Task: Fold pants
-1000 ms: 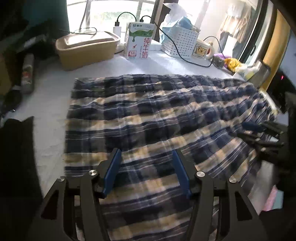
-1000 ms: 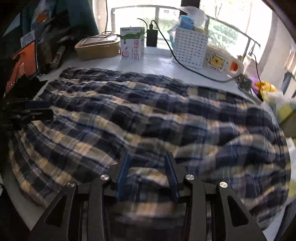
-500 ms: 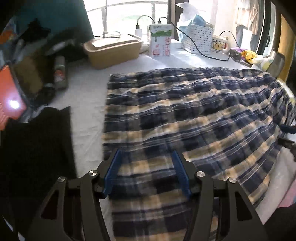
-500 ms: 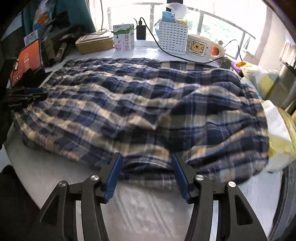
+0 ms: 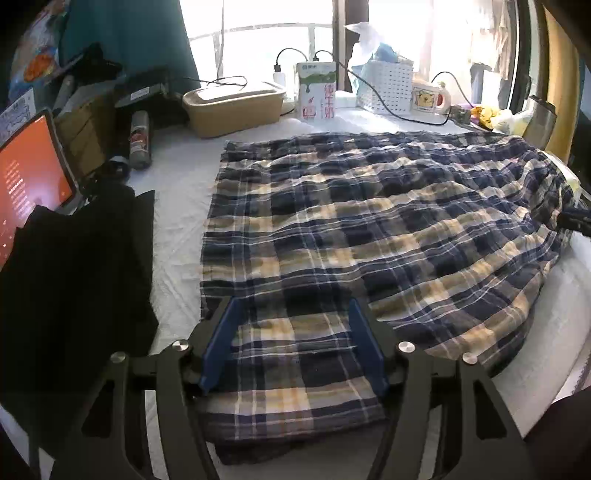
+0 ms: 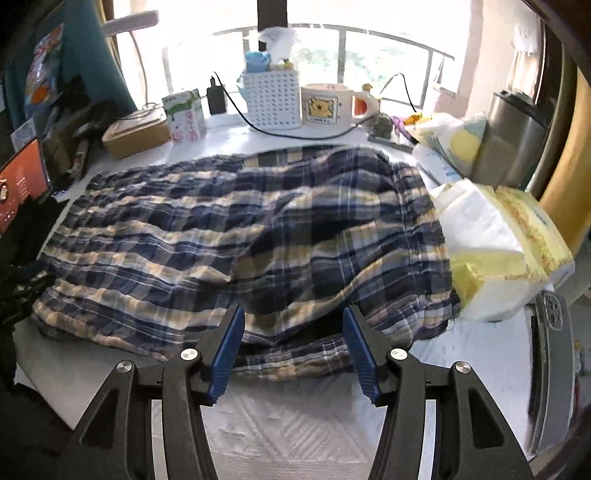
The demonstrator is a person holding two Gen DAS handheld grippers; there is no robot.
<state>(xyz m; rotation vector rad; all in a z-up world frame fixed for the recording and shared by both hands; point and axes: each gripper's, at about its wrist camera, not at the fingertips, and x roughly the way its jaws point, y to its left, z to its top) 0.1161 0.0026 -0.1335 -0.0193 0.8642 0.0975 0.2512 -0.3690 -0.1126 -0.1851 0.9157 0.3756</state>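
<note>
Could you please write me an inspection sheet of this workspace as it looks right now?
Surface: white textured table cover, bare along the near edge.
Job's things: plaid pants spread across the table, rumpled, near edge doubled over.
Clutter: milk carton, tan lidded box, white perforated basket, bear mug, spray can, orange-lit tablet, black cloth, yellow-white package, steel flask.
Grippers: left gripper over the pants' near left end, jaws opening, pads clear of the cloth; right gripper open at the near edge, gripping nothing.
Cables: black cable trailing past the basket from a charger.
Surroundings: bright window with railing, teal curtain.
</note>
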